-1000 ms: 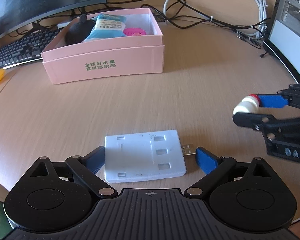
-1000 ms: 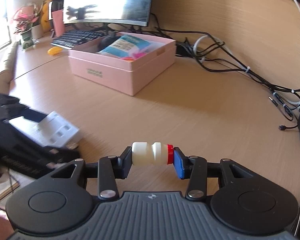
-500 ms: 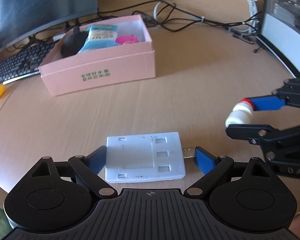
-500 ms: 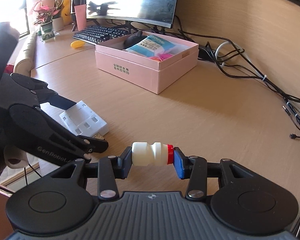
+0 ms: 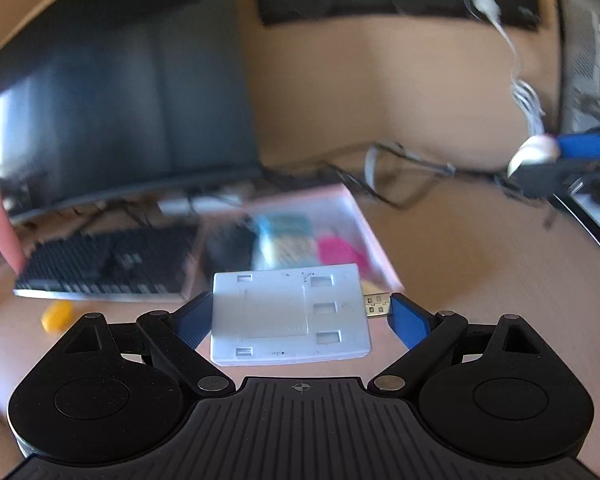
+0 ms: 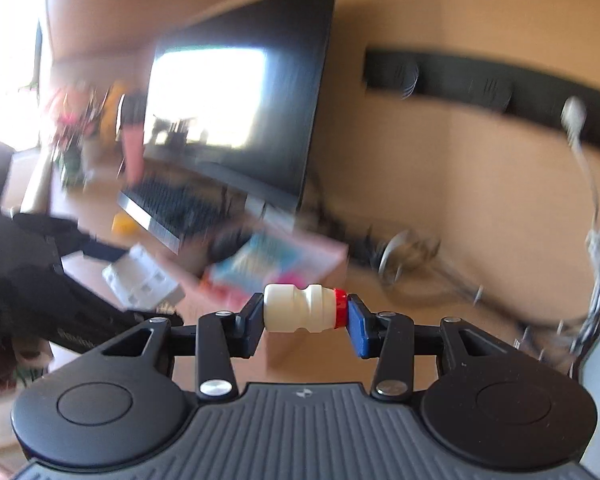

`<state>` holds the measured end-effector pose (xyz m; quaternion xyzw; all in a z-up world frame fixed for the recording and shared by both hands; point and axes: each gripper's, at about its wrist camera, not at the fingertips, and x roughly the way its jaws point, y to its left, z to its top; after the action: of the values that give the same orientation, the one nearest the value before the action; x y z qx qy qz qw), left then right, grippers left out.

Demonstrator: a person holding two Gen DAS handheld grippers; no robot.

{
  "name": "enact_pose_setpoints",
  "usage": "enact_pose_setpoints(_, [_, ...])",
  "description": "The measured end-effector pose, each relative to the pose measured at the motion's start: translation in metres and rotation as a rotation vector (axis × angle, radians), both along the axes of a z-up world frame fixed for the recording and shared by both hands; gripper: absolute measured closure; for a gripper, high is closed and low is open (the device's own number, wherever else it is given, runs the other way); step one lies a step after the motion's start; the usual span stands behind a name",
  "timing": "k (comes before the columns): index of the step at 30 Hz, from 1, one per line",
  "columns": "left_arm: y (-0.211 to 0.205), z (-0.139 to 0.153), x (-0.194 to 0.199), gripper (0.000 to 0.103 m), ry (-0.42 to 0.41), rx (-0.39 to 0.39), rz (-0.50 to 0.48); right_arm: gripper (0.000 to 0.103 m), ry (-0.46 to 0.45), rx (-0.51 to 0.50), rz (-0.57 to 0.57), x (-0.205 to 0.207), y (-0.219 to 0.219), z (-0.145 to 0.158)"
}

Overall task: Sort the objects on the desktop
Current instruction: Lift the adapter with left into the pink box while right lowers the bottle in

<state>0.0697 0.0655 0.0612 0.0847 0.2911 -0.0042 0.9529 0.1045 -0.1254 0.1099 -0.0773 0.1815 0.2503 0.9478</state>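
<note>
My left gripper is shut on a flat white USB device, which hangs clear of the desk with its metal plug against the right pad. Behind it lies the open pink box, blurred, with a blue packet and something pink inside. My right gripper is shut on a small white bottle with a red cap, held sideways above the desk. In the right wrist view the white USB device shows at the left and the pink box straight ahead. The left wrist view shows the bottle at the far right.
A dark monitor and a black keyboard stand behind and left of the box. A small yellow object lies near the keyboard. Cables trail along the back wall. A computer case stands at the right.
Both grippers have risen and tipped upward. The white USB device has left the desk in the left gripper. The bottle stays in the right gripper. Both views are now motion-blurred.
</note>
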Motion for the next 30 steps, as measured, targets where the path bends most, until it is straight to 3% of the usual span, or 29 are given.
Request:
enact_pose_setpoints(6, [0.028,0.014,0.043,0.008,-0.058,-0.036,0.015,0.061,-0.065,0.095,-0.028,0.018,0.016,0.042])
enact_pose_setpoints(12, [0.047,-0.004,0.079,0.008,-0.028,-0.069,-0.018,0.061,-0.069,0.064,-0.048,0.041,0.047,0.049])
enact_pose_setpoints(15, [0.058,-0.026,0.09,0.007,0.036,-0.099,-0.02,0.061,-0.042,0.047,-0.07,0.057,0.06,0.042])
enact_pose_setpoints(19, [0.07,-0.037,0.076,0.006,0.059,-0.114,-0.036,0.061,0.013,0.029,-0.094,0.079,0.072,0.026])
enact_pose_setpoints(30, [0.114,-0.053,0.053,0.003,0.153,-0.209,-0.015,0.058,0.269,0.048,-0.059,0.14,0.114,-0.04])
